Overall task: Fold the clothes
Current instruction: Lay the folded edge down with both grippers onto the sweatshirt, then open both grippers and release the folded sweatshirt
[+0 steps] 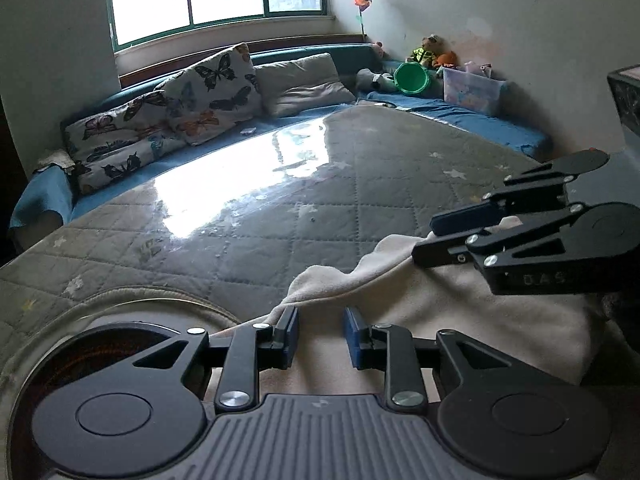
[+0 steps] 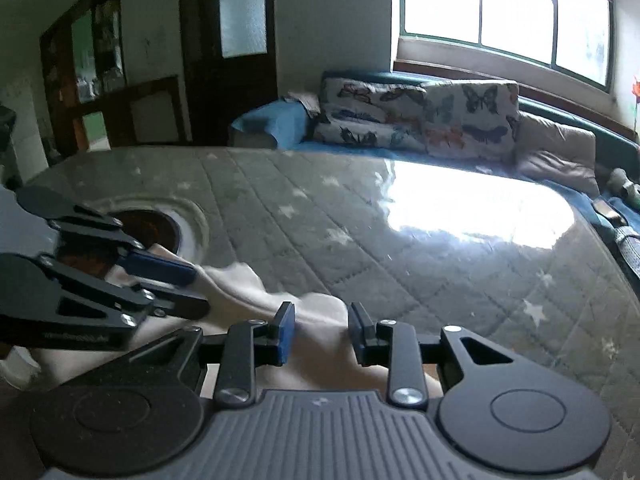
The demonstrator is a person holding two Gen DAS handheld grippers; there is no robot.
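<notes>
A cream garment (image 1: 420, 312) lies bunched at the near edge of a table under a grey quilted cover (image 1: 280, 220). My left gripper (image 1: 321, 336) has a thick fold of it filling the narrow gap between its blue pads. In the same view my right gripper (image 1: 426, 240) comes in from the right, clamped on the garment's raised edge. In the right wrist view the garment (image 2: 248, 288) also fills the gap of the right gripper (image 2: 321, 332). There the left gripper (image 2: 200, 290) bites the cloth just to its left. The two grippers sit close together.
A round dark opening with a pale rim (image 2: 148, 224) is set in the table cover (image 2: 360, 220) beside the left gripper. Behind the table runs a blue bench with butterfly pillows (image 1: 180, 104), a green bucket (image 1: 410, 78) and a clear plastic box (image 1: 472, 90). A dark cabinet (image 2: 100, 60) stands far left.
</notes>
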